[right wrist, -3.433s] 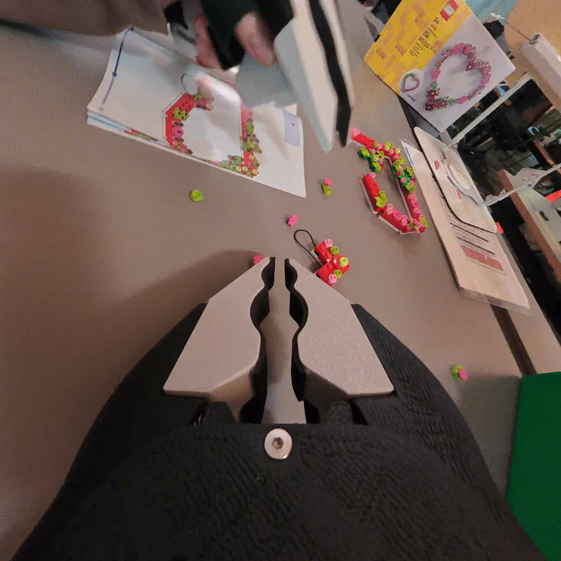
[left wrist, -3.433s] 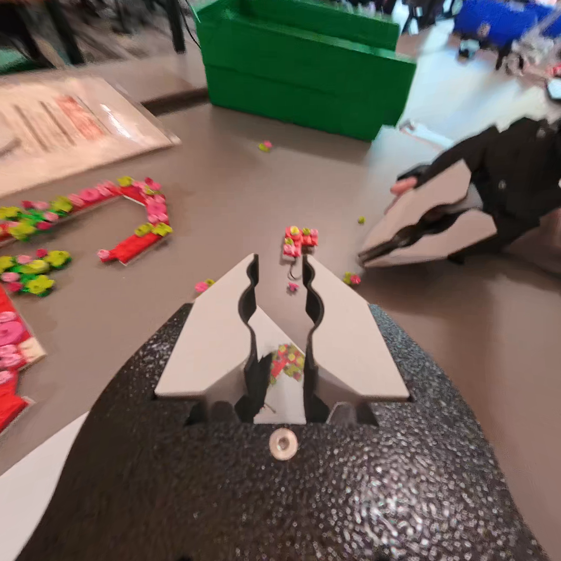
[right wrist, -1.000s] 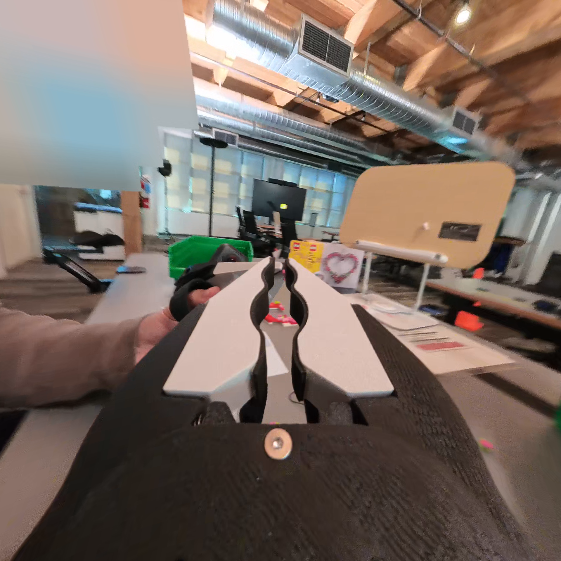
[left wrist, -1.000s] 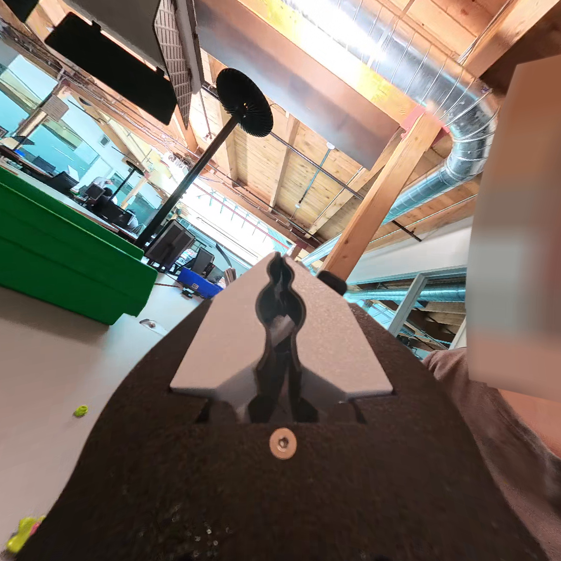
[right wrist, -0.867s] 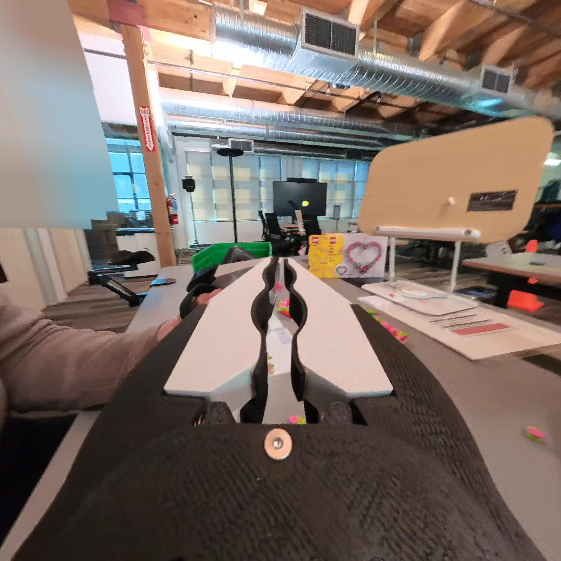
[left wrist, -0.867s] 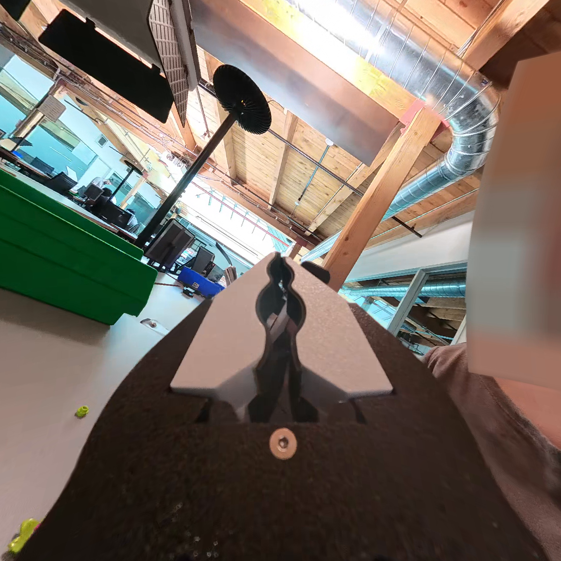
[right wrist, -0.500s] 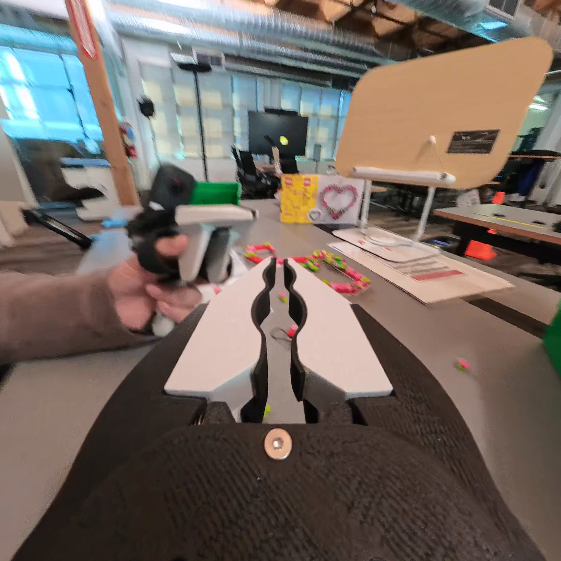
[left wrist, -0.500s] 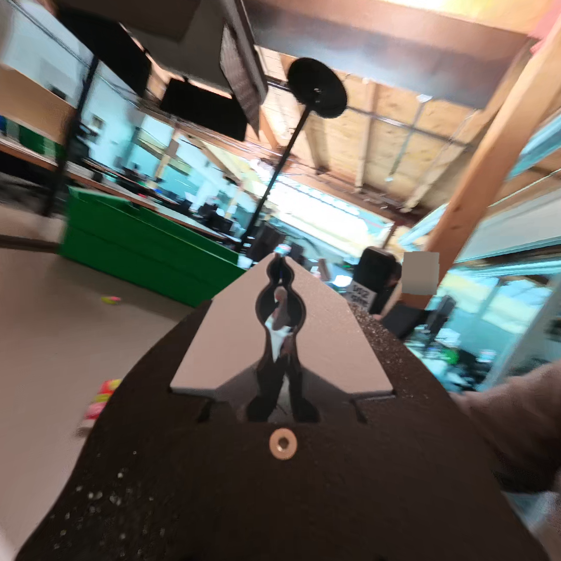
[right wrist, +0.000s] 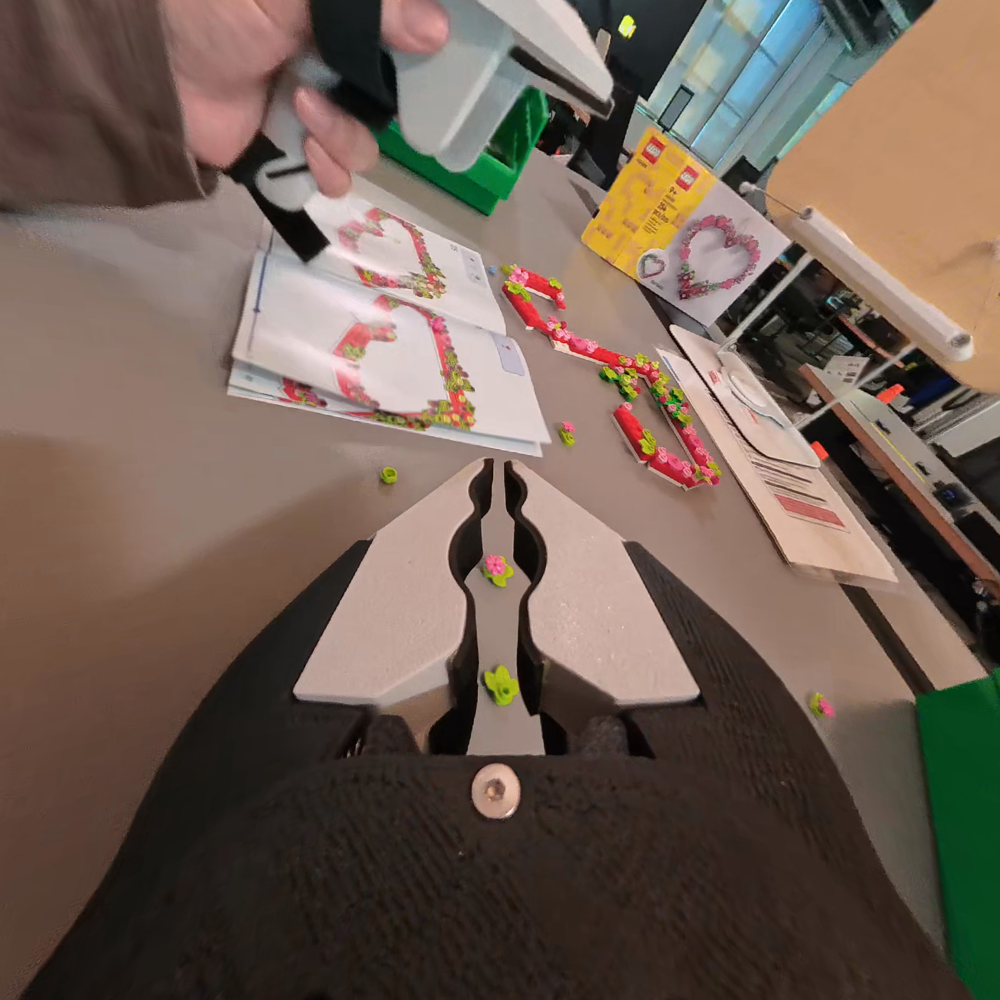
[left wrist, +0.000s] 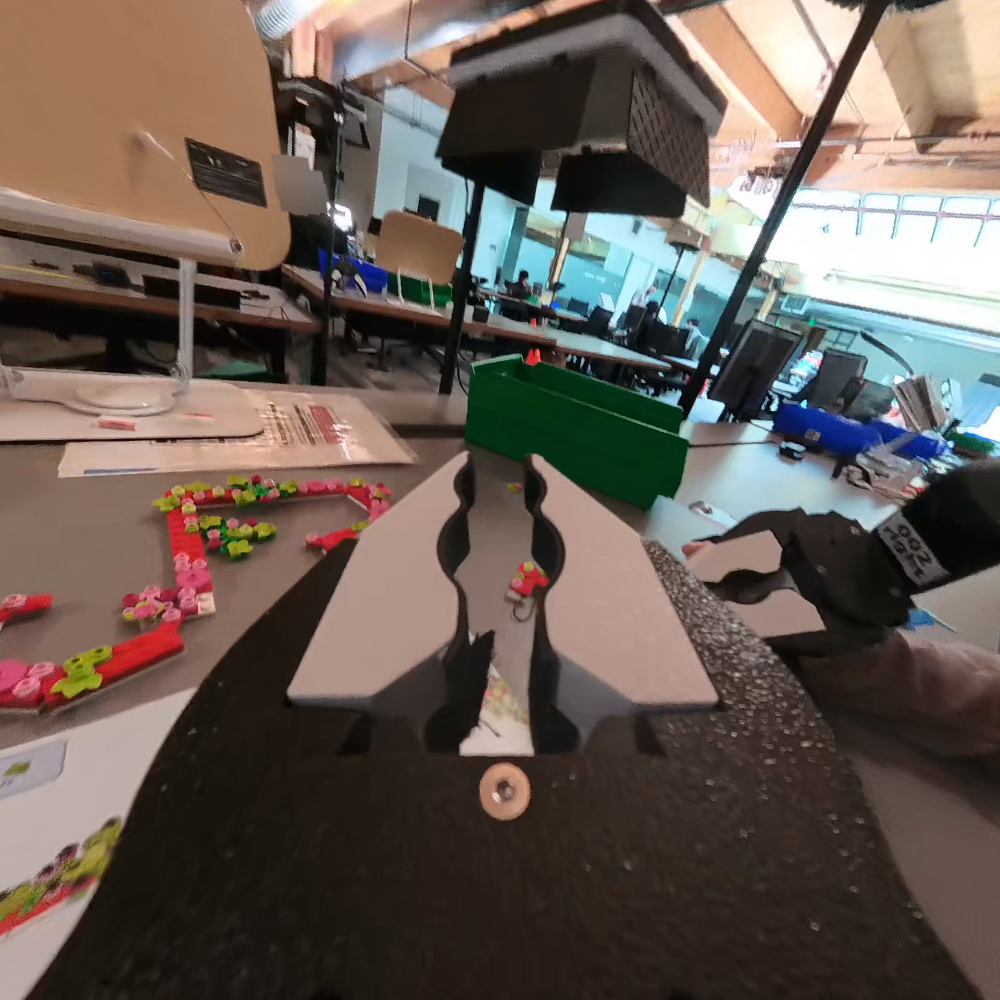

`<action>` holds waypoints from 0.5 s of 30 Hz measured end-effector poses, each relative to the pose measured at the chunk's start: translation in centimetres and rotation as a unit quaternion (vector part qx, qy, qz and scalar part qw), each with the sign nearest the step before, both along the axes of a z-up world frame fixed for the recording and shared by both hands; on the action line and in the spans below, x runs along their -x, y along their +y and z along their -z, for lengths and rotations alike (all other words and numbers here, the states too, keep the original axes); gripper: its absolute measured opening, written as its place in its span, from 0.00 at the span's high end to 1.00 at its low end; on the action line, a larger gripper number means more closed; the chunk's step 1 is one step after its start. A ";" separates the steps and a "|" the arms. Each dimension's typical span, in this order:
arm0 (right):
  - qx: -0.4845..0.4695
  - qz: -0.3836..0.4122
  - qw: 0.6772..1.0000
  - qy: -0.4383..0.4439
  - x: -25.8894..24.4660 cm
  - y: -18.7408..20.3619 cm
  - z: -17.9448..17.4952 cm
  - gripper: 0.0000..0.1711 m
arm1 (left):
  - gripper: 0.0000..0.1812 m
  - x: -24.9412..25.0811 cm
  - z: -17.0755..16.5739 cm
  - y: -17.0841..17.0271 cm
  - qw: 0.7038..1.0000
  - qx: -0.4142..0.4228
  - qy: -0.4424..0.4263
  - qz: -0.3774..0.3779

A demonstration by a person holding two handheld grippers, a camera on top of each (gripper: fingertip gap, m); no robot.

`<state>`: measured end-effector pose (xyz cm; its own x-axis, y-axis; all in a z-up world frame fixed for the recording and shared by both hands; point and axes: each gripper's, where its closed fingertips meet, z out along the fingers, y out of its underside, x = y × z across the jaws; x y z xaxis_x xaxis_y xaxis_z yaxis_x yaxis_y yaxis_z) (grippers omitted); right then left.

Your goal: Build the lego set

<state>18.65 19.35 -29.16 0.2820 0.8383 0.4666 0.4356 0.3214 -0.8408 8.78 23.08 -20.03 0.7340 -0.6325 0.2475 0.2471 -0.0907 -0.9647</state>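
Note:
The partly built heart of red plates with pink flowers and lime leaves lies on the grey table in separate sections (left wrist: 184,541) (right wrist: 660,427). My left gripper (left wrist: 498,465) is open and empty, held above the table; a small red and pink piece (left wrist: 527,576) lies on the table, seen between its fingers. My right gripper (right wrist: 499,464) is empty, its tips only a narrow gap apart. A pink flower on a lime leaf (right wrist: 497,569) and a lime leaf piece (right wrist: 500,684) lie on the table below it. The left gripper (right wrist: 487,70) shows at the top, in a hand.
An open instruction booklet (right wrist: 379,346) lies left of the heart. A yellow set box (right wrist: 682,238), a green bin (left wrist: 573,427), a laminated sheet (right wrist: 784,471) and a wooden board on a stand (left wrist: 135,135) stand behind. Loose pieces (right wrist: 388,475) (right wrist: 821,705) lie about. The grippers' ends are close to 15 centimeters from one another.
Both grippers have tipped down from the ceiling and room to the table. The left gripper has gone from shut to open. The right gripper's gap has narrowed a little.

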 end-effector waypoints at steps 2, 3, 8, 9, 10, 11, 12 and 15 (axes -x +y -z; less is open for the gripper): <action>-0.005 -0.004 1.000 -0.017 0.5 -0.2 0.4 0.99 | 0.87 -0.1 0.8 -1.2 0.999 0.009 0.035 0.020; -0.003 -0.006 1.000 -0.027 0.8 -0.3 0.8 0.99 | 0.84 -0.7 1.7 -1.9 0.997 0.015 0.065 0.042; -0.004 -0.008 0.999 -0.053 1.8 -0.7 1.6 0.99 | 0.63 -4.3 9.5 -8.0 0.931 0.082 0.289 0.209; -0.008 -0.004 0.999 -0.052 1.9 -0.6 1.5 0.99 | 0.63 -4.1 10.5 -8.6 0.913 0.056 0.343 0.213; -0.013 -0.002 0.999 -0.048 1.9 -0.6 1.3 0.99 | 0.66 -3.9 10.9 -9.2 0.897 0.017 0.384 0.219; -0.018 0.003 0.999 -0.043 1.9 -0.6 1.0 0.99 | 0.70 -3.7 11.2 -9.9 0.880 -0.016 0.413 0.233; -0.024 0.011 0.999 -0.035 1.8 -0.6 0.7 0.99 | 0.73 -3.5 11.4 -10.4 0.867 -0.031 0.431 0.247; -0.055 0.040 0.998 -0.007 1.3 -0.3 -0.3 1.00 | 0.74 -2.9 11.8 -11.3 0.847 -0.014 0.445 0.291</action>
<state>17.39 19.04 -28.88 0.3382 0.7571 0.5589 0.4750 0.3753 -0.7959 11.68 11.75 -31.82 0.1851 -0.9476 -0.2605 -0.6573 0.0777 -0.7496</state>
